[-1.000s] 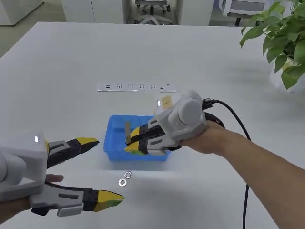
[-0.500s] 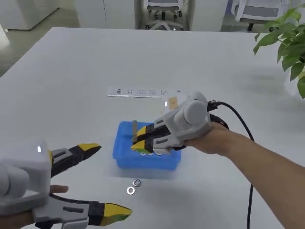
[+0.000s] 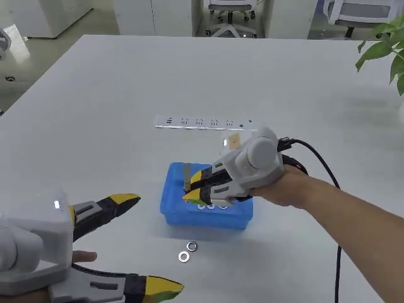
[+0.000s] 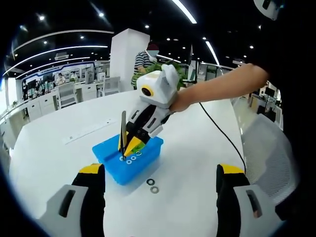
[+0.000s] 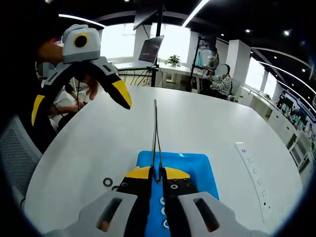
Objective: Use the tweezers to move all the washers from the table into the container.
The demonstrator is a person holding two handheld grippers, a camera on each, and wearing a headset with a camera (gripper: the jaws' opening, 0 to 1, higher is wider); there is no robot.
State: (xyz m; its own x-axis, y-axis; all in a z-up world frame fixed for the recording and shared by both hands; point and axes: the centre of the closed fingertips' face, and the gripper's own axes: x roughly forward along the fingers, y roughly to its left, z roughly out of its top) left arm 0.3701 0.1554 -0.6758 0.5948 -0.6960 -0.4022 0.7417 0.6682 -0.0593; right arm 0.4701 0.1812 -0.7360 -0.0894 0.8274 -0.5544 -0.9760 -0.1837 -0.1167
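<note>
The blue container [image 3: 208, 219] sits mid-table with several washers [image 3: 211, 206] inside. My right gripper [image 3: 197, 191] hovers over its left part, shut on the upright tweezers [image 3: 187, 175]; their tips point down into the container [image 4: 136, 169]. Two washers [image 3: 188, 251] lie on the table just in front of the container. My left gripper [image 3: 158, 243] is open at the near left, empty, with those two washers [image 4: 152, 185] ahead between its jaws. In the right gripper view the tweezers [image 5: 156, 133] run forward over the container [image 5: 197, 168], with the table washers [image 5: 107, 182] to the left.
A white power strip [image 3: 202, 123] lies beyond the container. A plant [image 3: 386, 47] stands at the far right, and office chairs [image 3: 230, 12] sit past the table's far edge. A black cable [image 3: 315, 165] trails from the right gripper.
The head camera has shifted, moving the whole picture right and down. The right gripper keeps the tweezers over the container; the left gripper stays open near the table washers.
</note>
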